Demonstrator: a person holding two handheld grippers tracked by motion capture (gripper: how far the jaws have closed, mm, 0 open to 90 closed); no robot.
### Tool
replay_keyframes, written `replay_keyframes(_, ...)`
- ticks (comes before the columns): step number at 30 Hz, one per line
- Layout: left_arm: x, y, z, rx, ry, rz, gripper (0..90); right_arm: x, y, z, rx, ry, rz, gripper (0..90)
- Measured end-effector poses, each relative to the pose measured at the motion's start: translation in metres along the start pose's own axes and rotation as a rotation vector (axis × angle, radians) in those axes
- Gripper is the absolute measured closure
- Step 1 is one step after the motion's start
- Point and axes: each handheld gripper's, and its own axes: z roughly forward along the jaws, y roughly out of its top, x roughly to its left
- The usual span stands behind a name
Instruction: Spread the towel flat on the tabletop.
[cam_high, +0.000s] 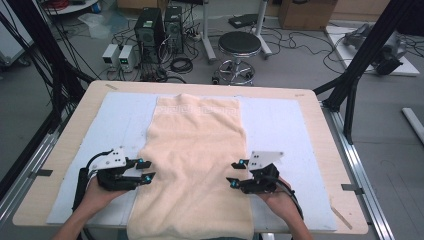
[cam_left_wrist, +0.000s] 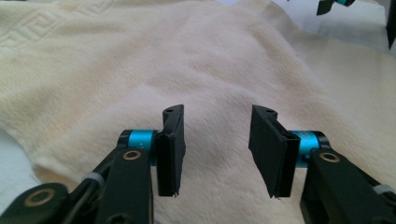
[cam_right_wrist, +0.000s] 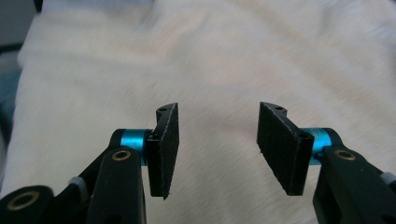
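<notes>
Towel (cam_high: 195, 165), cream, lies flat lengthwise down the middle of the tabletop (cam_high: 320, 107) on a pale blue mat (cam_high: 280, 130), its near end hanging over the front edge. At its left edge we see the left gripper (cam_high: 145, 170) released, jaws apart, nothing between them, towel pile beneath. At its right edge the right gripper (cam_high: 237, 173) likewise released, jaws spread over the cloth, grasping nothing.

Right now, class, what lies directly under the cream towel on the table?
A pale blue mat lies under the cream towel, showing on both sides of it, with the wooden table beneath. Whatever sits under the towel's middle is covered.
</notes>
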Motion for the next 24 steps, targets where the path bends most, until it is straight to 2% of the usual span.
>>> replay_keyframes(3, -0.003, -0.006, -0.002, 0.04, -0.002, 0.024, 48.7, 0.009, -0.012, 0.005, 0.045, 0.024, -0.008, 47.3)
replay_keyframes(7, -0.007, -0.016, 0.002, 0.119, -0.046, 0.031, 45.2, 0.011, -0.022, 0.01, 0.076, 0.034, 0.006, 47.2)
replay_keyframes(10, -0.009, -0.024, 0.006, 0.171, -0.058, 0.042, 45.3, 0.012, -0.025, 0.015, 0.128, 0.041, -0.019, 52.5)
replay_keyframes(11, -0.009, -0.026, 0.008, 0.19, -0.062, 0.037, 46.6, 0.012, -0.026, 0.018, 0.137, 0.048, -0.024, 54.0)
replay_keyframes(13, -0.008, -0.028, 0.008, 0.183, -0.05, 0.055, 50.8, 0.01, -0.027, 0.018, 0.129, 0.06, 0.005, 55.8)
replay_keyframes(18, -0.004, -0.028, 0.008, 0.177, -0.036, 0.022, 67.7, 0.007, -0.027, 0.018, 0.121, 0.079, 0.025, 66.7)
replay_keyframes(21, -0.004, -0.027, 0.009, 0.184, -0.045, 0.035, 75.8, 0.005, -0.028, 0.018, 0.121, 0.088, 0.038, 72.1)
replay_keyframes(24, -0.007, -0.026, 0.01, 0.187, -0.05, 0.039, 81.6, 0.005, -0.027, 0.019, 0.121, 0.098, 0.03, 79.4)
